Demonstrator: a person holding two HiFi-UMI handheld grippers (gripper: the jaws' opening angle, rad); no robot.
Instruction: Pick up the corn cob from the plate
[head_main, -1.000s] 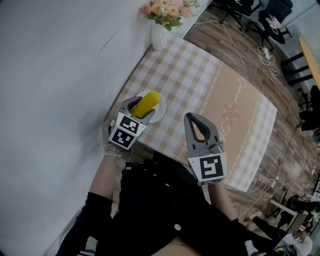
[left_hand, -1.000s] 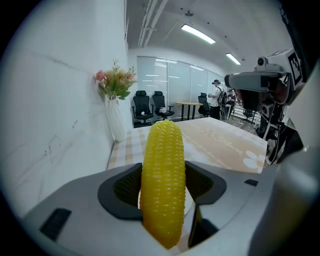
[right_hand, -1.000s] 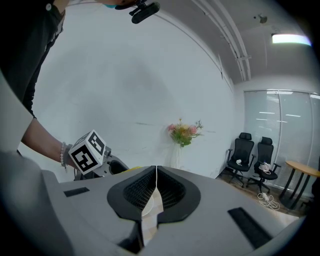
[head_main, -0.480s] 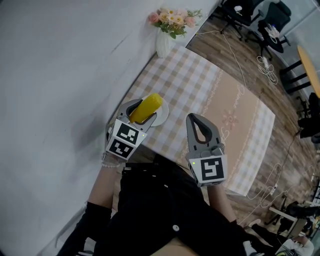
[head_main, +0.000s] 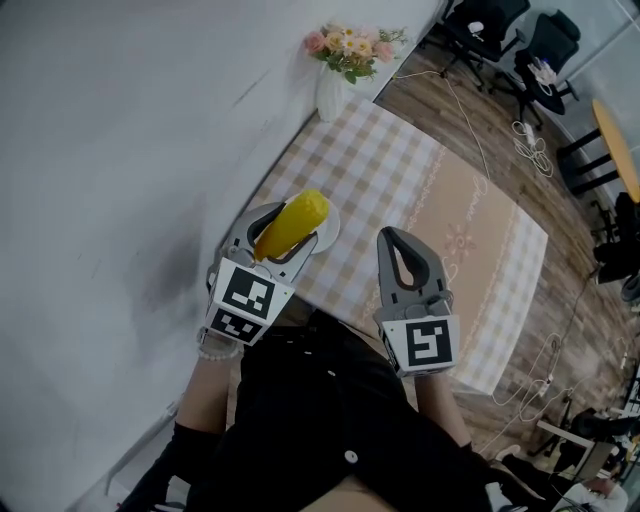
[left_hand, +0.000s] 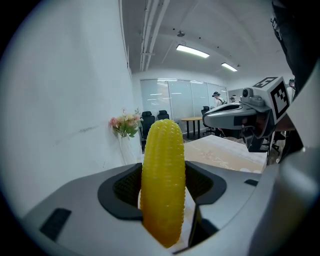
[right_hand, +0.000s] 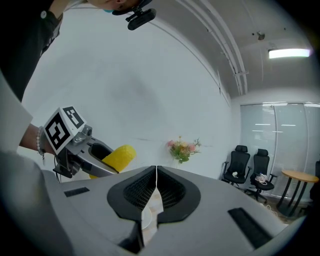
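Observation:
A yellow corn cob (head_main: 291, 224) is clamped in my left gripper (head_main: 283, 226), lifted above the small white plate (head_main: 327, 233) at the table's near left corner. In the left gripper view the corn cob (left_hand: 162, 175) stands upright between the jaws, its tip well past them. From the right gripper view the corn cob (right_hand: 119, 155) and left gripper (right_hand: 87, 152) show at left. My right gripper (head_main: 398, 249) hovers over the table's near edge, jaws shut together with nothing between them; in its own view the right gripper (right_hand: 156, 185) shows closed jaws.
A white vase of pink flowers (head_main: 337, 85) stands at the far left corner of the checked tablecloth (head_main: 440, 190). A white wall (head_main: 130, 130) runs along the left. Office chairs (head_main: 510, 30) and cables lie on the wood floor beyond.
The left gripper has drawn back toward me and slightly higher with the corn cob in it. The right gripper has barely moved.

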